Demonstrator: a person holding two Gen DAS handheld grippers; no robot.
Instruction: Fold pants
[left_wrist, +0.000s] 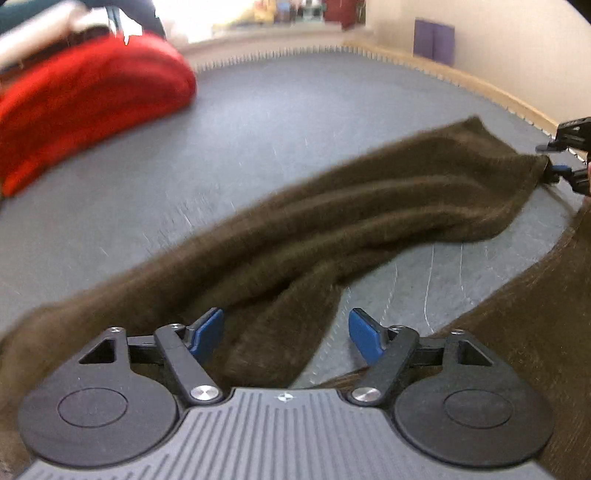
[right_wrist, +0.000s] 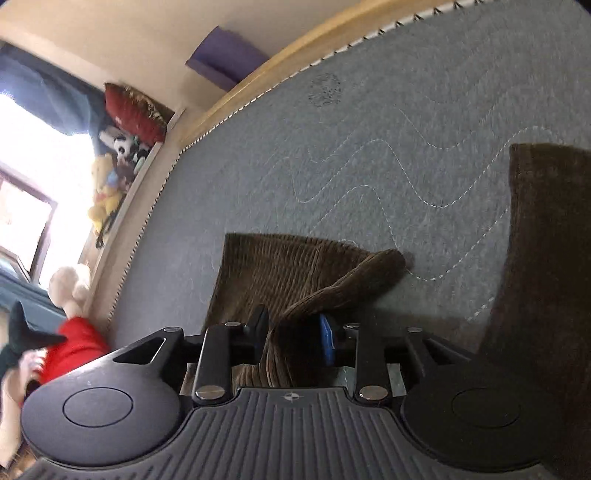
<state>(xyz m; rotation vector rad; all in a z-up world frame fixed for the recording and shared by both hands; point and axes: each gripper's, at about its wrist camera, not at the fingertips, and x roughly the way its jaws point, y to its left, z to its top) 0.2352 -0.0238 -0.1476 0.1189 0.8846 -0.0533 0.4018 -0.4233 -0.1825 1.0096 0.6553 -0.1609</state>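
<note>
On the grey mattress (left_wrist: 295, 110), brown pants (left_wrist: 369, 206) lie unfolded; cloth sits between the right gripper (right_wrist: 293, 334) pads, the left gripper (left_wrist: 286, 332) is spread empty.

Left wrist view: mounted behind the left gripper (left_wrist: 286, 334), angled down, close over the near edge of the grey mattress (left_wrist: 258, 122), facing across it toward the far edge and wall. Right wrist view: mounted behind the right gripper (right_wrist: 293, 338), close to the surface, rolled, facing the mattress corner by the window. Shared ground: the brown pants (left_wrist: 369, 214), the mattress top, the purple block (left_wrist: 434, 41) at the wall, the red cloth (left_wrist: 85, 99).
</note>
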